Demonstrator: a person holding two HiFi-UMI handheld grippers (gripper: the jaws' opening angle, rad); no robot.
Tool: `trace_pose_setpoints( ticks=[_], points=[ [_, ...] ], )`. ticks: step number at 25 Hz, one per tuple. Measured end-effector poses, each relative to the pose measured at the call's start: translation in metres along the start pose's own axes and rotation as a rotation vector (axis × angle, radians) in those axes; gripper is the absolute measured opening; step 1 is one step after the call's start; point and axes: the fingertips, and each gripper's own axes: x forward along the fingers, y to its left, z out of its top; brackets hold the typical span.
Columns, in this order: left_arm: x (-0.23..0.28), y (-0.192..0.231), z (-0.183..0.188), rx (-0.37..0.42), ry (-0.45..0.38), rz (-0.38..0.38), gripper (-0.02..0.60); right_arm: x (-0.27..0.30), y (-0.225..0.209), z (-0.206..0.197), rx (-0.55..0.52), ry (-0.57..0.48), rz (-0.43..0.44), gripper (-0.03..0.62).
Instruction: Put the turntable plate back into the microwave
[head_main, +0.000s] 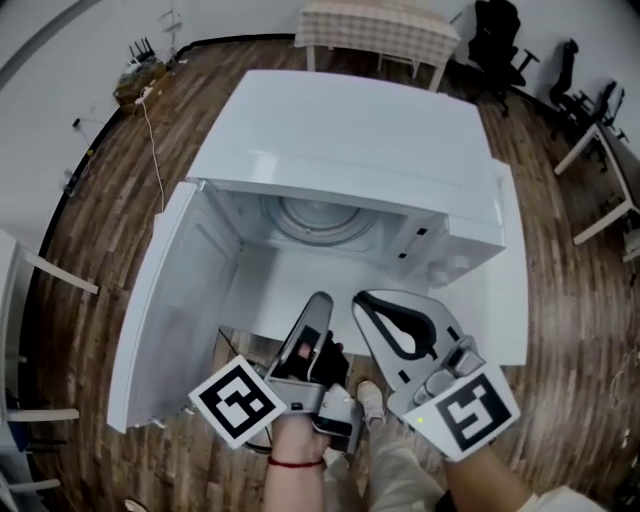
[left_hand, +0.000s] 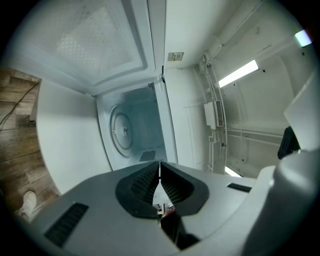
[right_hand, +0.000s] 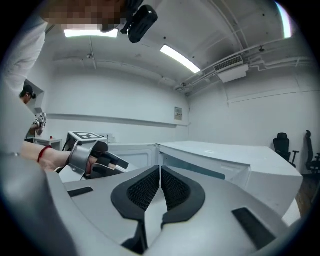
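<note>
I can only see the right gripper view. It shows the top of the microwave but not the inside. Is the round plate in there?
Observer: Yes. In the head view the turntable plate sits inside the open microwave, toward the back.
Operator: Is the other gripper holding anything?
Observer: No. The left gripper view shows the left gripper with its jaws together and nothing between them.
Operator: What's behind the microwave?
Observer: In the head view, a table with a checked cloth stands by the far wall.
</note>
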Motion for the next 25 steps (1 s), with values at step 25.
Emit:
trace_pose_setpoints(
  ticks=[25],
  points=[
    [-0.110,-0.098,-0.111,0.002,0.116,-0.171,0.003,-0.147,0.084,0.084,-0.024,-0.258,0.017,0.035]
  ],
)
